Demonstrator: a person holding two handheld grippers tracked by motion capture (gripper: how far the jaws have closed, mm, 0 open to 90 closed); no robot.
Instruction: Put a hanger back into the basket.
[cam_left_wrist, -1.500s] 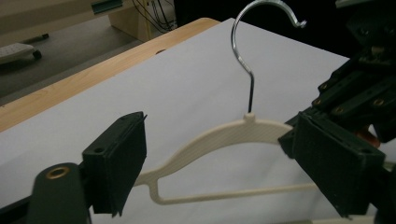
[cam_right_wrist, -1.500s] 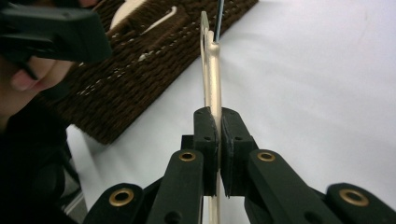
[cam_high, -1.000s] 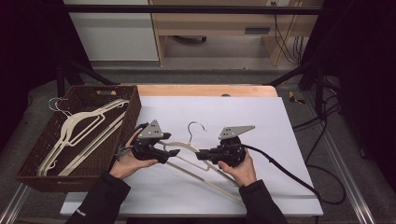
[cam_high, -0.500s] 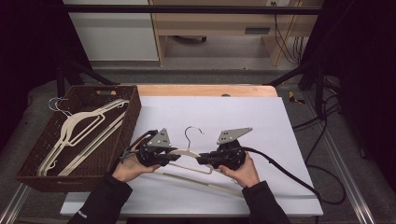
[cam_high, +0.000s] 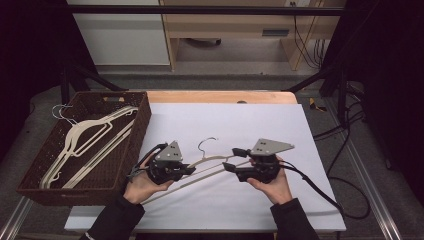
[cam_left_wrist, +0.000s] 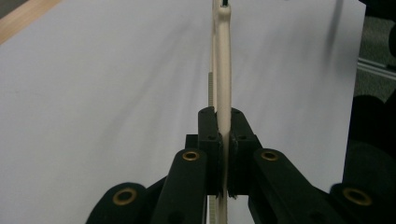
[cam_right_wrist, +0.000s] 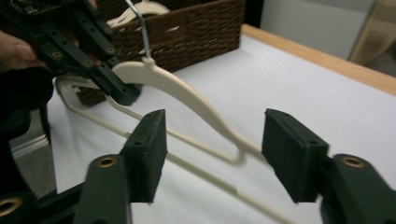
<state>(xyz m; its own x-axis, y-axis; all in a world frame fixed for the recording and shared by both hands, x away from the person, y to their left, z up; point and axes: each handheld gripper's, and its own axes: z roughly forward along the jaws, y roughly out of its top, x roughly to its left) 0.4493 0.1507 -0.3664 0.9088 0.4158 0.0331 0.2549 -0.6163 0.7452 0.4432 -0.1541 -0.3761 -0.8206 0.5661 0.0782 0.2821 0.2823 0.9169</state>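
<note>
We lift a cream plastic hanger (cam_high: 210, 165) beside a brown wicker basket (cam_high: 131, 150).
Left gripper (cam_left_wrist: 223, 140) pinches it; right gripper (cam_right_wrist: 215, 158) gapes around it above the white tabletop (cam_high: 260, 125).

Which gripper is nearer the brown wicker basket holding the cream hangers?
Left. The left gripper sits just beside the brown wicker basket's near right wall, shut on a cream plastic hanger. The right gripper is farther right, open.
</note>
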